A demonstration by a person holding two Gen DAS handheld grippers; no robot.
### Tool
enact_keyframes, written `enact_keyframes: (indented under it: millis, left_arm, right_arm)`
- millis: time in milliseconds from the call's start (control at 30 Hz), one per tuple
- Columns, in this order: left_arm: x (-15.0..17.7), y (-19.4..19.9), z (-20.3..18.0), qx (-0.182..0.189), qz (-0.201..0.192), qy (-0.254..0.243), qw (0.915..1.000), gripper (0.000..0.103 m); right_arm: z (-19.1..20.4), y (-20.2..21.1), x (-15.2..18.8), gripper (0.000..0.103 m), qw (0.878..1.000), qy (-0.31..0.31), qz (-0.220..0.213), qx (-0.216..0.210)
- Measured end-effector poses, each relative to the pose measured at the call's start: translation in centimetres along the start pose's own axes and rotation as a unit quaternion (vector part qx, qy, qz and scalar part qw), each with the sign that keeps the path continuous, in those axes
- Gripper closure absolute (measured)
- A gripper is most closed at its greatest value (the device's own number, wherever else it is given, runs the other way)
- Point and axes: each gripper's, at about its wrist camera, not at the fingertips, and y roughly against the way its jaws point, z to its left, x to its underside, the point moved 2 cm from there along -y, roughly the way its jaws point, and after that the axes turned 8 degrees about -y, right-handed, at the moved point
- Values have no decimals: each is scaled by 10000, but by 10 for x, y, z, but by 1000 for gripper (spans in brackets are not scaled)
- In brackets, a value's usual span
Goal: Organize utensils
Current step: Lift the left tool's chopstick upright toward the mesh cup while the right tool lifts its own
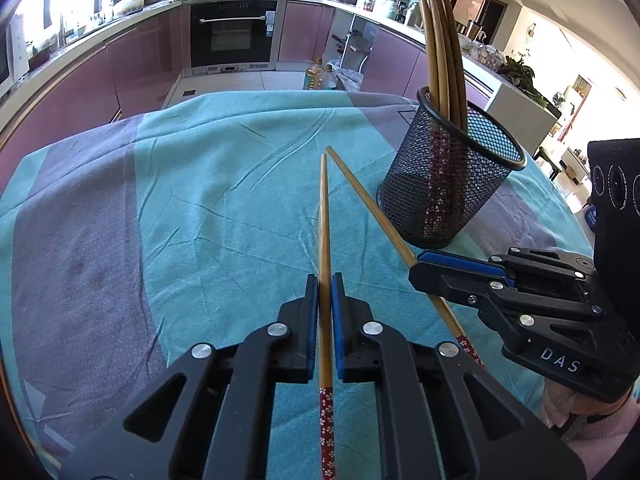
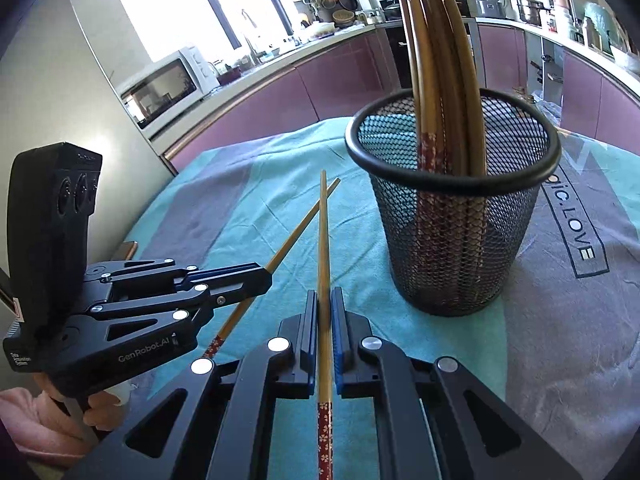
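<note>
A black mesh cup [image 1: 448,184] [image 2: 460,232] stands on the table with several wooden chopsticks [image 1: 438,44] [image 2: 436,48] upright in it. My left gripper [image 1: 325,284] [image 2: 262,274] is shut on one wooden chopstick [image 1: 325,232] [image 2: 298,224] with a red flowered end, its tip pointing forward over the cloth. My right gripper [image 2: 325,300] [image 1: 418,266] is shut on a second chopstick [image 2: 323,248] [image 1: 368,200] of the same kind. The two sticks cross near their tips, just left of the cup. Both grippers are side by side, the right one nearer the cup.
A teal and grey cloth [image 1: 180,184] [image 2: 560,280] covers the table. Kitchen cabinets [image 1: 140,56], an oven [image 1: 234,32] and a microwave [image 2: 164,88] stand beyond the table's far edge. A pink sleeve [image 2: 28,416] and a hand show at the left gripper's handle.
</note>
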Motion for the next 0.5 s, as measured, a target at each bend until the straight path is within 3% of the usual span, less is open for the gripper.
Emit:
enact_keyframes:
  millis: [500]
  left_arm:
    - [-5, 35, -6, 119, -334, -82, 9993, 96]
  right_arm:
    - [7, 24, -6, 97, 9993, 153, -230, -271]
